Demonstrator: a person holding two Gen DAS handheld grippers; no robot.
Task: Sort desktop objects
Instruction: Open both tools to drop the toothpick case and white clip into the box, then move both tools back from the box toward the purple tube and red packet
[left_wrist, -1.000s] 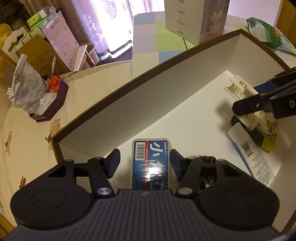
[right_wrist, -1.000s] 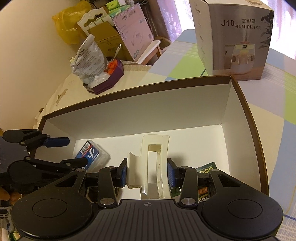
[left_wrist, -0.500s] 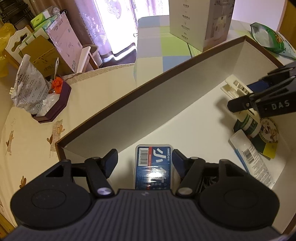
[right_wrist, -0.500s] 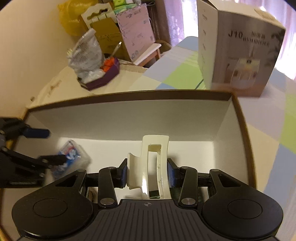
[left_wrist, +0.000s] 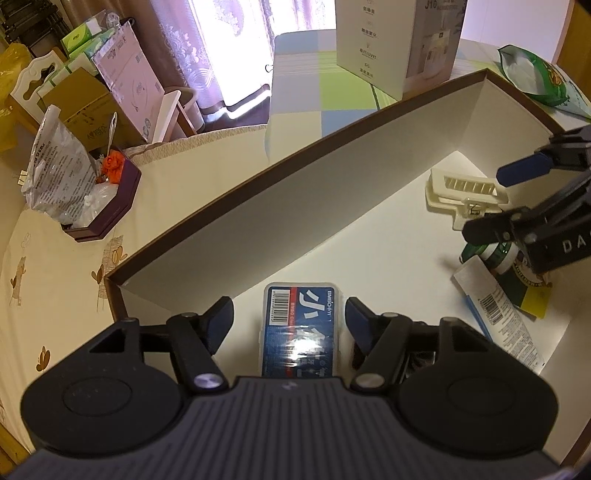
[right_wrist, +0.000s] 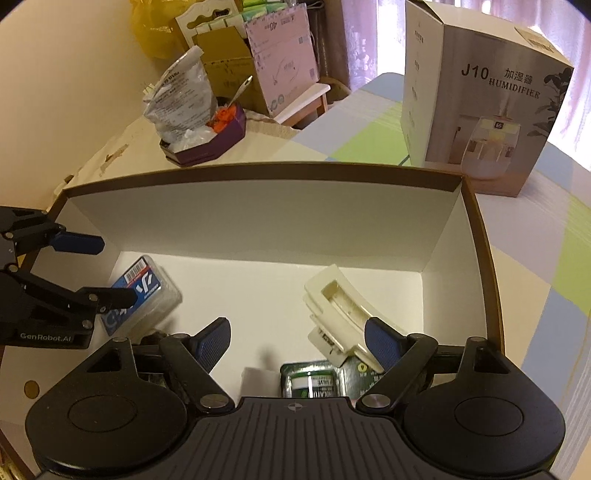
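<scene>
Two items lie on the white floor of the brown-rimmed box (right_wrist: 476, 229): a cream clip (right_wrist: 340, 314) toward its right side and a blue card case (left_wrist: 299, 328) toward its left corner. Right tool (right_wrist: 297, 341): jaws spread wide, holding nothing; clip just beside its right finger. Left tool (left_wrist: 288, 321): jaws open around the card case, not clamping it. Green packet (right_wrist: 314, 380) and white tube (left_wrist: 495, 314) lie near the clip. Humidifier carton (right_wrist: 480, 107) stands on the table (right_wrist: 369, 136) behind the box.

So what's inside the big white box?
Inside the box lie a blue card case, a cream clip, a green jar and a tube. The gripper bodies hide whatever lies nearest.
</scene>
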